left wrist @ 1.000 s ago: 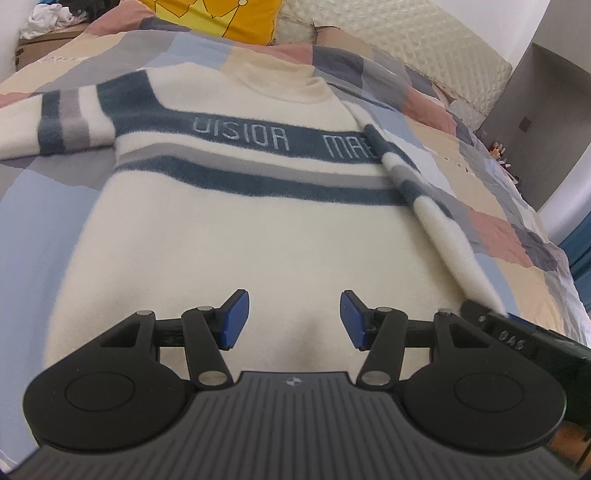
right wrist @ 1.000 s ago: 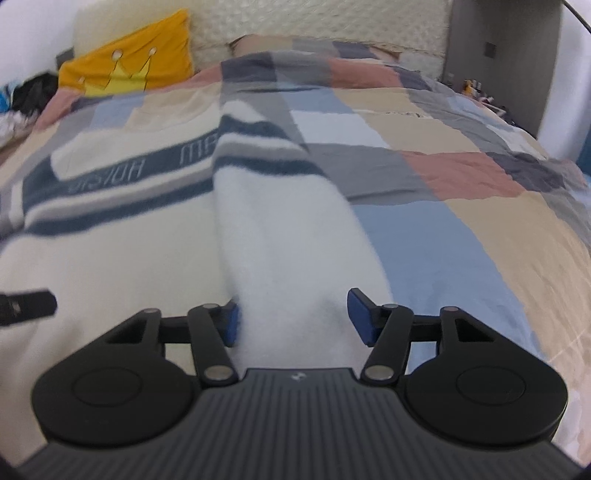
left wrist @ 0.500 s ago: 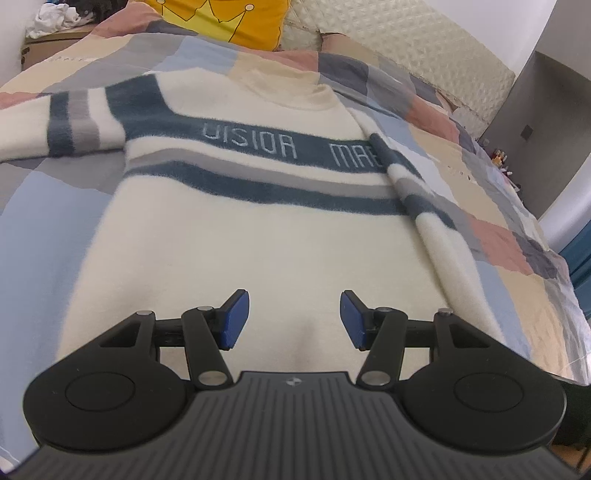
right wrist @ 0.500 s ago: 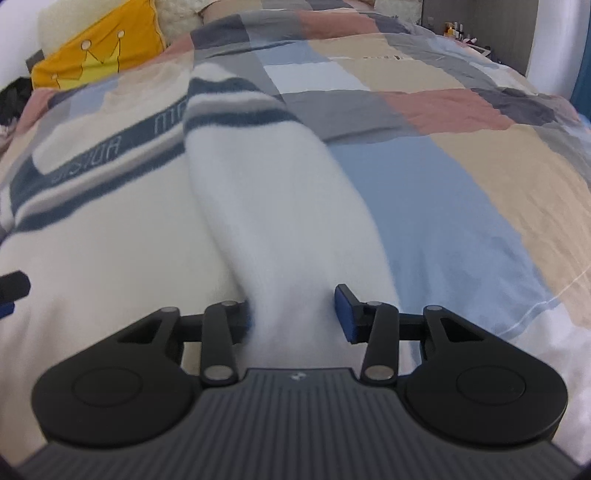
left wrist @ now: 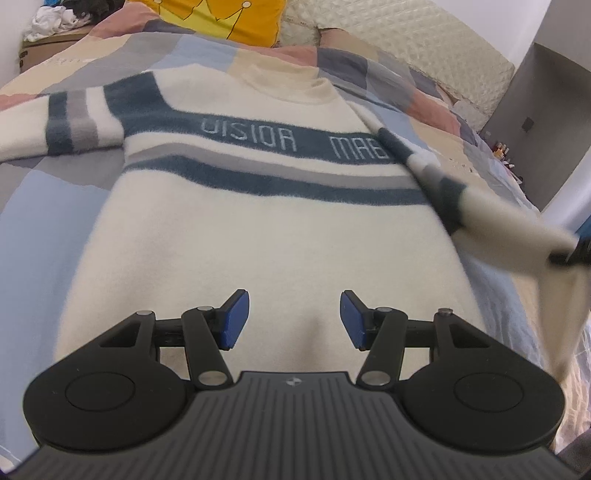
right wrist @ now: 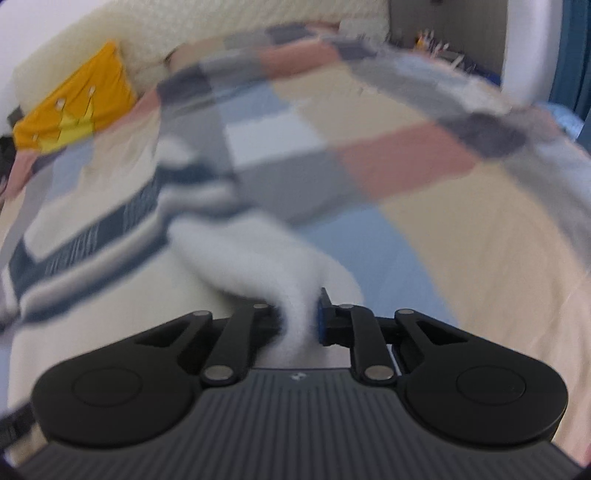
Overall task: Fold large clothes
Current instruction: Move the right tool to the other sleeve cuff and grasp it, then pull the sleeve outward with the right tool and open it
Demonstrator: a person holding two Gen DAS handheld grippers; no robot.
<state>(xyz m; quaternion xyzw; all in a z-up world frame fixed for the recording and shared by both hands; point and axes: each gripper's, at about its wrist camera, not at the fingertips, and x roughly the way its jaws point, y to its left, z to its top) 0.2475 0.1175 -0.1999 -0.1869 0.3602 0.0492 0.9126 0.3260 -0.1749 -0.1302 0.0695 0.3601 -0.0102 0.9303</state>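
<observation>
Sweater: your cream sweater [left wrist: 266, 236] lies flat, front up, on the patchwork quilt [left wrist: 33, 206]; its collar points toward the headboard; navy and grey bands cross the chest, and pale lettering runs along the upper navy band.
Left sleeve: the one on the left of the left wrist view [left wrist: 55, 125] is spread straight out across the quilt, resting flat; it carries the same navy and grey stripes.
Right sleeve: this sleeve [right wrist: 258, 266] is raised off the bedding and stretched from the shoulder toward your right gripper; it looks blurred in both views.
Right gripper: your right gripper [right wrist: 299, 321] has just been closing and its jaws now pinch the white cuff end of the right sleeve; the fabric bunches between the blue pads; in the left wrist view you see only a dark tip of it at the right edge, against the sleeve end.
Left gripper: your left gripper [left wrist: 293, 319] stands about half open above the lower body of the sweater, near the hem; nothing sits between its blue pads.
Surroundings: a yellow pillow [left wrist: 225, 16] with a crown print rests at the head of the bed; a quilted cream headboard [left wrist: 417, 48] runs behind it.
</observation>
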